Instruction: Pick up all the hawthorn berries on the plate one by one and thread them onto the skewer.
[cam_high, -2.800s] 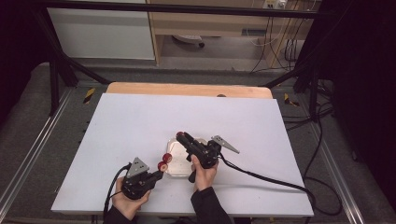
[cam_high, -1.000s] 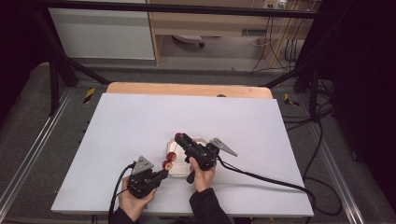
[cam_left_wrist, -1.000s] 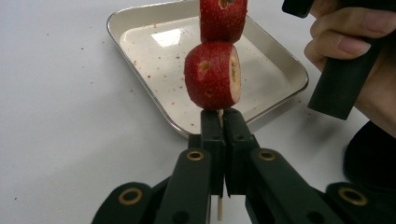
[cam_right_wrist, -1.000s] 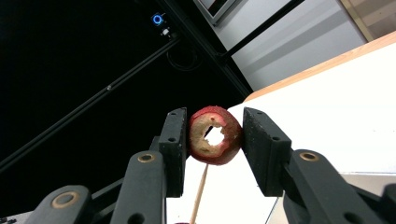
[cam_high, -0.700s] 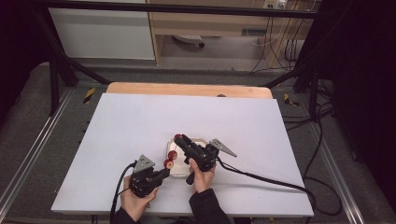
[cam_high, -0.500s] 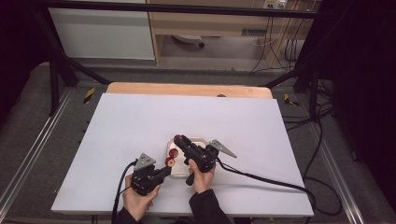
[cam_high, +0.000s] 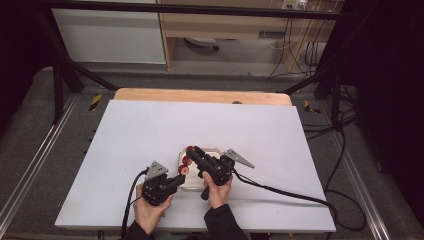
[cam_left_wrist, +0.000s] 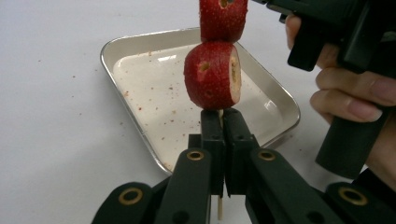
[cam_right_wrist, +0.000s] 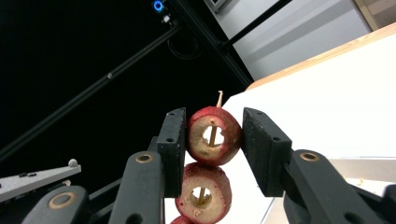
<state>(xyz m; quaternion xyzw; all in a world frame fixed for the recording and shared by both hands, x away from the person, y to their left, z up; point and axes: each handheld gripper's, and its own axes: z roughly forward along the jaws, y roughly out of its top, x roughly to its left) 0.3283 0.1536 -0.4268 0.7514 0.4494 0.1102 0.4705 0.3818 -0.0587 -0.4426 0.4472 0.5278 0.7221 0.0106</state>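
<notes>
We had a thin wooden skewer (cam_left_wrist: 219, 212) pinched tight between the closed jaws of the left gripper (cam_left_wrist: 224, 122), just under the lowest hawthorn fruit (cam_left_wrist: 212, 76). Above it, between the jaws of the right gripper (cam_right_wrist: 214, 137), sat the top fruit (cam_right_wrist: 214, 136). Those jaws had just been easing open, the left pad at the skin and the right one a little clear – so it was straddled rather than squeezed. The whole stick stood over the metal tray (cam_left_wrist: 140, 44), which lay beyond the left jaws. We judged the fruits light, soft-fleshed and already cored, likely to split or crumble under a hard squeeze. The skewer seemed stiff but slim – best held low, the fruit taken gently by its round sides
</notes>
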